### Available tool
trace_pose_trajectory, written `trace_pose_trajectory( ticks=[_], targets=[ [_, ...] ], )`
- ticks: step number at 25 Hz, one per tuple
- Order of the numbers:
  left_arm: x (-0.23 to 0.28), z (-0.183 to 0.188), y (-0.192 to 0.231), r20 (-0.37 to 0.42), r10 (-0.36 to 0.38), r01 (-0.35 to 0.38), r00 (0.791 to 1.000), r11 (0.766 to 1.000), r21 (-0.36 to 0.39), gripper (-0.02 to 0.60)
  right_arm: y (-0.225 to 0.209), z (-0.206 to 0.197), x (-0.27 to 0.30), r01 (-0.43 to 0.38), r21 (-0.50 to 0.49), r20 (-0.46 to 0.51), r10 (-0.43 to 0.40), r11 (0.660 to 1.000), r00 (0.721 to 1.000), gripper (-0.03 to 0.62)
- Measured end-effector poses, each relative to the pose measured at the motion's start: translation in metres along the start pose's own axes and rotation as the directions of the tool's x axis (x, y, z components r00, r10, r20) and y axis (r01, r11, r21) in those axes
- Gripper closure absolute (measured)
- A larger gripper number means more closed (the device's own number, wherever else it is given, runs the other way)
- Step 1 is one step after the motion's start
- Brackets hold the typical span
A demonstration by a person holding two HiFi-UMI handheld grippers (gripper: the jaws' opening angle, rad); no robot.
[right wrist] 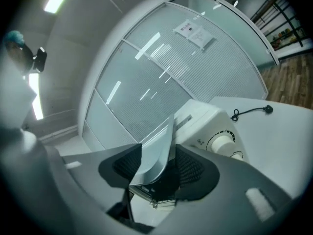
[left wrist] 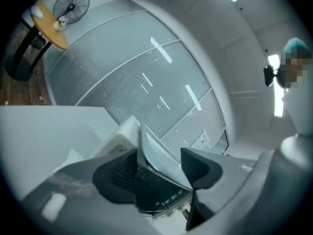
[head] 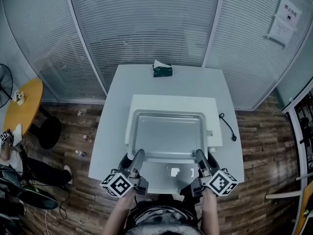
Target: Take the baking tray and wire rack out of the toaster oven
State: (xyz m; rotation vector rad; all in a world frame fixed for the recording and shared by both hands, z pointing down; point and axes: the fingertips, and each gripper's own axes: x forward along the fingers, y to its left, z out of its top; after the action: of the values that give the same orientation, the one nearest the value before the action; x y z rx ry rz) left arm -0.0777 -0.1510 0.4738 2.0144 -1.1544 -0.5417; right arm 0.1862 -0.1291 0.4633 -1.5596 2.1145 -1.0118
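Left gripper (head: 139, 154), right gripper (head: 199, 154): jaws parted, near rim of baking tray (head: 168, 133) between each pair, not clamped. Oven door (head: 171, 173) seen open below. Tray laid flat on toaster oven (head: 146, 102) top, face up, long axis left-right along oven front. Risk: rim snagged by a jaw on withdrawal, tray dragged off onto door.

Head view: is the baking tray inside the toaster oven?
No: the whole baking tray lies in plain sight over the white top of the toaster oven, not within it.

Head view steeply down; gripper views level, close at toaster oven (head: 146, 103)
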Motion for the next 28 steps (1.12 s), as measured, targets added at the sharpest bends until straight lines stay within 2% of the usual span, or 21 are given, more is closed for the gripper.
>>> trace_pose_trajectory(
  ticks=[3, 4, 5, 6, 8, 9, 10, 11, 14, 17, 19, 21, 26, 28],
  targets=[
    [-0.007, 0.005, 0.001, 0.029, 0.028, -0.032, 0.999, 0.990, 0.138, 0.263, 0.002, 0.004, -0.009, 0.017, -0.145, 0.016, -0.015, 0.989, 1.000, 0.318],
    [-0.011, 0.007, -0.001, 0.041, 0.035, -0.043, 0.999, 0.979, 0.201, 0.255, 0.005, 0.006, -0.014, 0.022, -0.208, 0.025, -0.017, 0.978, 1.000, 0.297],
    [-0.015, 0.010, -0.005, 0.053, 0.035, -0.049, 0.998, 0.958, 0.283, 0.254, 0.007, 0.007, -0.020, 0.026, -0.279, 0.032, -0.018, 0.960, 0.999, 0.289],
    [-0.020, 0.012, -0.010, 0.064, 0.029, -0.051, 0.998, 0.924, 0.378, 0.249, 0.010, 0.008, -0.024, 0.030, -0.352, 0.035, -0.020, 0.936, 0.999, 0.287],
    [-0.027, 0.014, -0.023, 0.064, 0.010, -0.044, 0.998, 0.824, 0.565, 0.244, 0.015, 0.005, -0.030, 0.044, -0.480, 0.032, -0.032, 0.876, 0.999, 0.287],
    [-0.030, 0.013, -0.027, 0.051, 0.004, -0.036, 0.999, 0.773, 0.633, 0.244, 0.017, 0.003, -0.032, 0.048, -0.524, 0.027, -0.040, 0.850, 0.999, 0.287],
    [-0.031, 0.010, -0.029, 0.035, 0.005, -0.027, 0.999, 0.737, 0.675, 0.244, 0.018, 0.000, -0.033, 0.047, -0.552, 0.018, -0.044, 0.832, 0.999, 0.287],
    [-0.032, 0.007, -0.029, 0.017, 0.012, -0.021, 1.000, 0.716, 0.698, 0.244, 0.019, -0.004, -0.033, 0.040, -0.568, 0.007, -0.043, 0.822, 0.999, 0.281],
    [-0.030, -0.002, -0.023, -0.028, 0.045, -0.010, 0.999, 0.675, 0.738, 0.244, 0.021, -0.013, -0.029, 0.024, -0.584, -0.009, -0.036, 0.812, 0.999, 0.279],
    [-0.024, 0.000, -0.023, -0.026, 0.052, -0.013, 0.998, 0.628, 0.778, 0.244, 0.021, -0.014, -0.020, 0.027, -0.590, -0.007, -0.038, 0.807, 0.999, 0.287],
    [-0.019, 0.003, -0.022, -0.026, 0.054, -0.013, 0.998, 0.617, 0.787, 0.244, 0.021, -0.011, -0.014, 0.029, -0.589, -0.003, -0.038, 0.807, 0.999, 0.287],
    [-0.014, 0.004, -0.022, -0.032, 0.051, -0.007, 0.998, 0.622, 0.783, 0.244, 0.020, -0.008, -0.010, 0.030, -0.584, -0.003, -0.040, 0.811, 0.999, 0.287],
    [-0.001, 0.005, -0.020, -0.041, 0.037, 0.005, 0.998, 0.669, 0.743, 0.244, 0.014, 0.003, 0.004, 0.033, -0.581, -0.006, -0.046, 0.813, 0.999, 0.292],
    [0.006, 0.006, -0.018, -0.037, 0.035, 0.003, 0.999, 0.681, 0.733, 0.245, 0.012, 0.007, 0.011, 0.036, -0.593, -0.006, -0.049, 0.805, 0.999, 0.293]
  ],
)
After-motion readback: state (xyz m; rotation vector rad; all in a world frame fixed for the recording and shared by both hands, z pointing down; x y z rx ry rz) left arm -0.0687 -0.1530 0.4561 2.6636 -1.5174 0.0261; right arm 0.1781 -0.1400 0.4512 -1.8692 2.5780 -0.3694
